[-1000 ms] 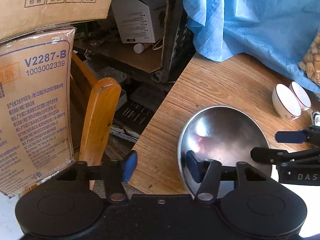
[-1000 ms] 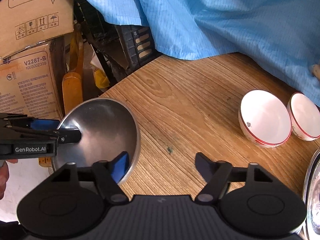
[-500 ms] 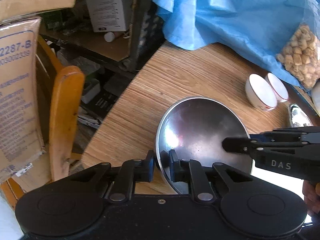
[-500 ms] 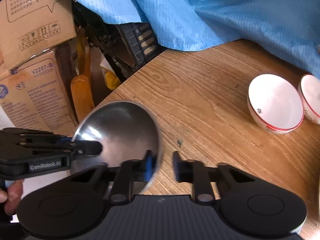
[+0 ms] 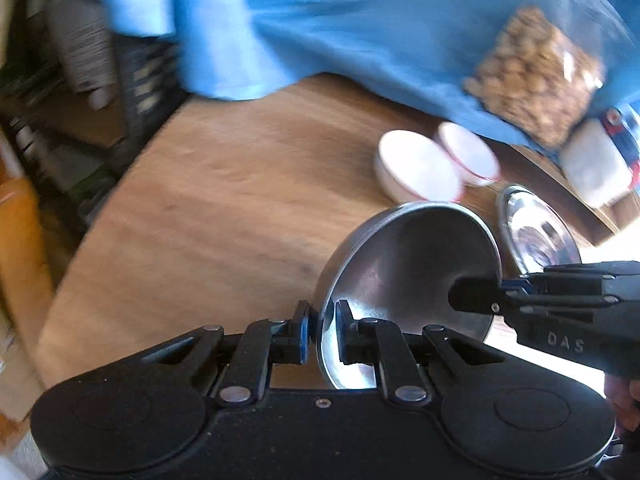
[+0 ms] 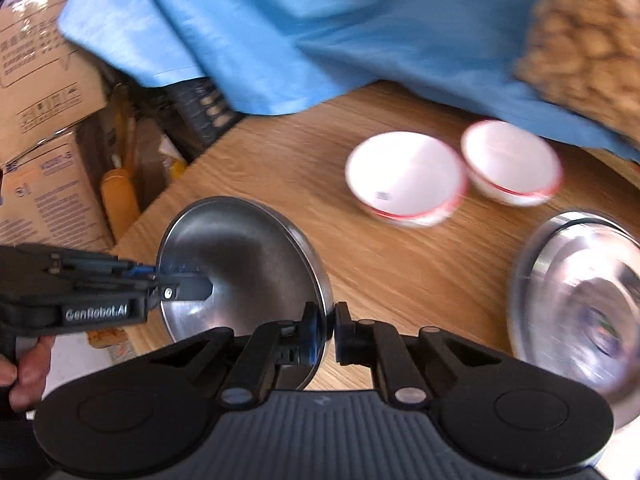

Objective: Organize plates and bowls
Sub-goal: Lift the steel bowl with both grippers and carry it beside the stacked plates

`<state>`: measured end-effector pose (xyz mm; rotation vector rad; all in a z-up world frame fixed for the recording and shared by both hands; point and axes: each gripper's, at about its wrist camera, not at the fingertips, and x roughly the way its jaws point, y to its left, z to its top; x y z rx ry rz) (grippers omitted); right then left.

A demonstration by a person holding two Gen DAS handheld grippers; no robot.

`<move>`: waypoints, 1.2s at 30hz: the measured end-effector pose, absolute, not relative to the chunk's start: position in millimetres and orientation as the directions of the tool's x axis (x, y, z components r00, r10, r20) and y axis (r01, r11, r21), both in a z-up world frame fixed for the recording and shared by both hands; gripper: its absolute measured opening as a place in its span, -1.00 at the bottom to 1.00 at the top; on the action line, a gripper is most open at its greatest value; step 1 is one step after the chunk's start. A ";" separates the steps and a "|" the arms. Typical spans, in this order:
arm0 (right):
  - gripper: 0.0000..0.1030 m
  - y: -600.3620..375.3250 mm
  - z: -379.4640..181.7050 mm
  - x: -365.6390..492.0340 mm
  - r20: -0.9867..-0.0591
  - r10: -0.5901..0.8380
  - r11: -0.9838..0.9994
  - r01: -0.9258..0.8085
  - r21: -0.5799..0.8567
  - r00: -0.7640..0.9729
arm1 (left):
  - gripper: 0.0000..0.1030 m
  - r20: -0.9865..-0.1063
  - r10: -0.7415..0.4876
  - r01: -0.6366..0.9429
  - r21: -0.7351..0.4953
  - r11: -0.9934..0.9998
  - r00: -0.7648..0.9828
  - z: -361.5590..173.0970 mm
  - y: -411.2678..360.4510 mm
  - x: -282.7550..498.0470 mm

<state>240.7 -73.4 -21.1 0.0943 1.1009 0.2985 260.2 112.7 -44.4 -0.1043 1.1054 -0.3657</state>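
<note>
Both grippers are clamped on one shallow round stainless-steel plate (image 6: 240, 264), on opposite edges. Left gripper (image 5: 320, 330) pinches the rim nearest its own camera; right gripper (image 6: 325, 330) does the same on the other side. The plate is tilted, and seems raised off the round wooden worktop (image 6: 400, 280) near its left edge, though contact underneath cannot be confirmed.

Two white ceramic bowls with red rims (image 6: 404, 176) sit side by side, touching or nearly so, farther back toward the right, unstacked. A second stack of shiny steel plates (image 6: 576, 292) lies at the right, near edge, well apart from the held plate. Frames are smeared.

Progress, as judged: early to middle. The held plate is not yet set with the steel ones at right; the bowls are not nested. Likely left: carry this plate over, lay it on the stack, then deal with the bowls.

Blue cloth (image 6: 320, 32) drapes the far side.
</note>
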 end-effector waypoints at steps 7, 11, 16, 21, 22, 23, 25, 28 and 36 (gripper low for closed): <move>-0.78 -118.3 -16.5 208.9 -0.883 0.239 0.971 -0.107 0.214 0.405 | -0.74 -0.855 -0.410 0.374 -0.285 0.883 0.318 -47.3 62.7 261.3; -0.79 -137.9 -20.2 197.2 -0.891 0.238 0.970 -0.048 0.238 0.386 | -0.74 -0.866 -0.423 0.425 -0.287 0.858 0.269 -50.7 41.6 253.4; -0.79 -149.2 -24.6 190.0 -0.895 0.242 0.966 -0.012 0.257 0.375 | -0.73 -0.876 -0.417 0.453 -0.278 0.847 0.242 -53.1 29.9 248.2; -0.78 -150.8 -24.3 187.2 -0.892 0.247 0.965 -0.014 0.261 0.379 | -0.74 -0.875 -0.419 0.438 -0.287 0.852 0.241 -54.4 30.7 250.6; -0.78 -151.4 -24.9 187.6 -0.891 0.249 0.964 -0.013 0.264 0.379 | -0.73 -0.875 -0.419 0.436 -0.288 0.853 0.242 -55.0 30.1 250.9; -0.77 -151.7 -25.2 188.0 -0.891 0.250 0.964 -0.011 0.266 0.379 | -0.73 -0.875 -0.419 0.434 -0.289 0.853 0.243 -54.8 29.7 251.1; -0.77 -152.1 -26.2 189.0 -0.892 0.251 0.963 -0.005 0.268 0.377 | -0.72 -0.874 -0.421 0.429 -0.292 0.855 0.243 -55.0 29.3 251.4; -0.76 -153.0 -28.0 190.1 -0.893 0.254 0.961 0.003 0.275 0.372 | -0.72 -0.873 -0.424 0.413 -0.304 0.859 0.241 -56.5 29.1 252.7; -0.65 -154.3 -31.7 193.0 -0.895 0.257 0.961 0.004 0.277 0.364 | -0.67 -0.868 -0.432 0.400 -0.317 0.860 0.242 -57.0 32.1 255.2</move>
